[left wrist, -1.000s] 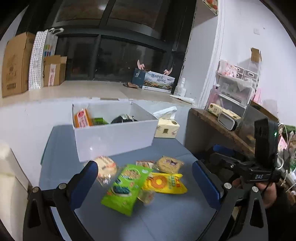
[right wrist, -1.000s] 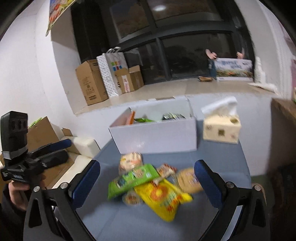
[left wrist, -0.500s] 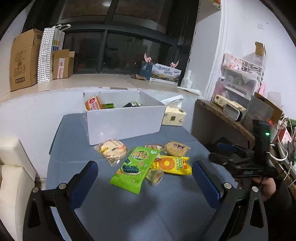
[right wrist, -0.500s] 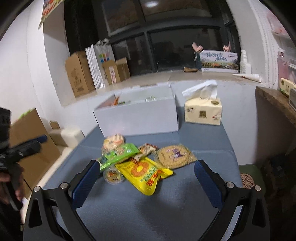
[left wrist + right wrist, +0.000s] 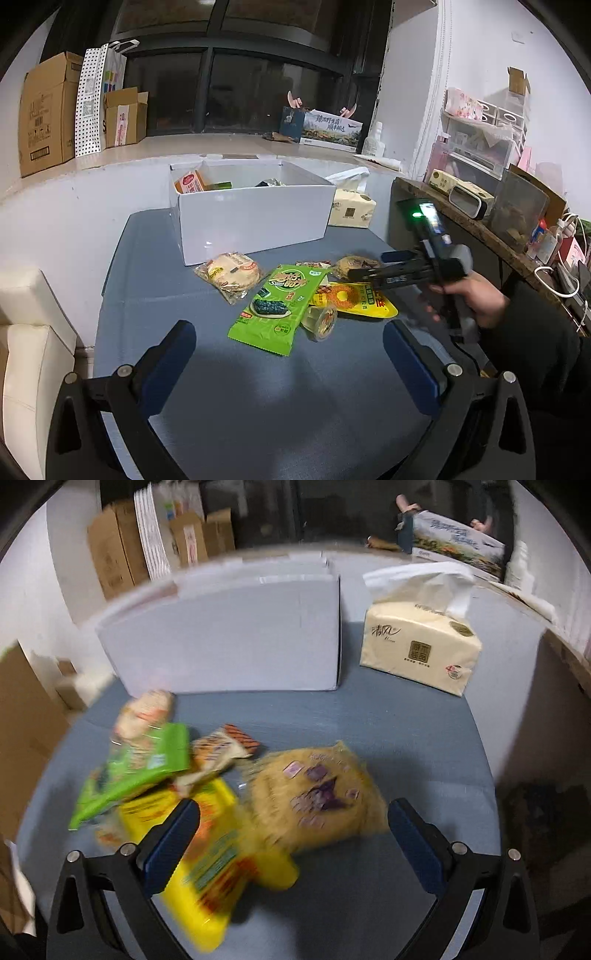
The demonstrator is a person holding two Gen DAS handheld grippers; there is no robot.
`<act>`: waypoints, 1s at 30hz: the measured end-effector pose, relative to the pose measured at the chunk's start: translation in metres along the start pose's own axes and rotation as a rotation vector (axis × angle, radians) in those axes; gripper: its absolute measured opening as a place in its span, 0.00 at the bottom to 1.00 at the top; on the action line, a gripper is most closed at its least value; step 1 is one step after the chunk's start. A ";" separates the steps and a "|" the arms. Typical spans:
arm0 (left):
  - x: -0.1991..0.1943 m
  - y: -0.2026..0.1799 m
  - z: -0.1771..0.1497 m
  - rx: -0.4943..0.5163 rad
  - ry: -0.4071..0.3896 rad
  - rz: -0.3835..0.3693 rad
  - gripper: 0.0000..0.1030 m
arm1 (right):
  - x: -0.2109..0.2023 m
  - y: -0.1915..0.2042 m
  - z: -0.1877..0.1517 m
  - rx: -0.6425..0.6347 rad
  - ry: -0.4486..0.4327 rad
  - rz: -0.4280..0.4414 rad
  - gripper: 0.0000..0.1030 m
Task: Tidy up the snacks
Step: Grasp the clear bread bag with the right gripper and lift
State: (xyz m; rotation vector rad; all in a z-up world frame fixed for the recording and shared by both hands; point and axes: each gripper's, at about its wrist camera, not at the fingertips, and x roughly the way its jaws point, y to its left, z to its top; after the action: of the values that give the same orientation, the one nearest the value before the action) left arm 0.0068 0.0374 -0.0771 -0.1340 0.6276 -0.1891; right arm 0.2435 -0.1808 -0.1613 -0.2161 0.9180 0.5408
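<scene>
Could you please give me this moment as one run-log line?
phase: approach | right gripper: open, over round cracker pack | left gripper: open, empty | white box: partly filled

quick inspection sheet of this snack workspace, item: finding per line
surface: grey-blue table, bare in front
job's things: green packet, yellow packet, round cracker pack, brown cracker pack, small cup loose; white box behind, partly filled
clutter: tissue pack beside box
grippers: left hand-held gripper open, empty; right hand-held gripper open over packs
cables: white cables on right shelf
surroundings: cardboard boxes on ledge
</scene>
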 end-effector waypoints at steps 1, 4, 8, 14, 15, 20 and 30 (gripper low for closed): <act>0.002 0.000 0.000 -0.001 0.005 -0.001 1.00 | 0.009 0.000 0.003 -0.013 0.023 -0.005 1.00; 0.004 0.002 -0.003 -0.006 0.017 -0.006 1.00 | 0.027 -0.005 0.007 -0.001 0.077 -0.012 1.00; 0.010 0.004 -0.005 -0.017 0.033 -0.002 1.00 | 0.028 -0.010 0.008 -0.019 0.061 -0.050 0.59; 0.022 0.009 -0.007 -0.027 0.061 -0.001 1.00 | 0.005 -0.025 -0.003 0.045 0.008 -0.024 0.22; 0.024 0.010 -0.007 -0.029 0.066 0.002 1.00 | -0.003 -0.023 -0.006 0.033 -0.013 -0.019 0.22; 0.040 0.009 -0.001 0.005 0.081 -0.019 1.00 | -0.040 -0.021 -0.020 0.098 -0.073 0.139 0.22; 0.132 0.025 0.018 0.157 0.254 -0.106 1.00 | -0.116 0.016 -0.057 0.069 -0.164 0.228 0.22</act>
State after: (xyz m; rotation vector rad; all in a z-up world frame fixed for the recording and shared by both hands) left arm 0.1259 0.0345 -0.1425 0.0089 0.8565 -0.3611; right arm 0.1386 -0.2305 -0.1020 -0.0037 0.8044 0.7254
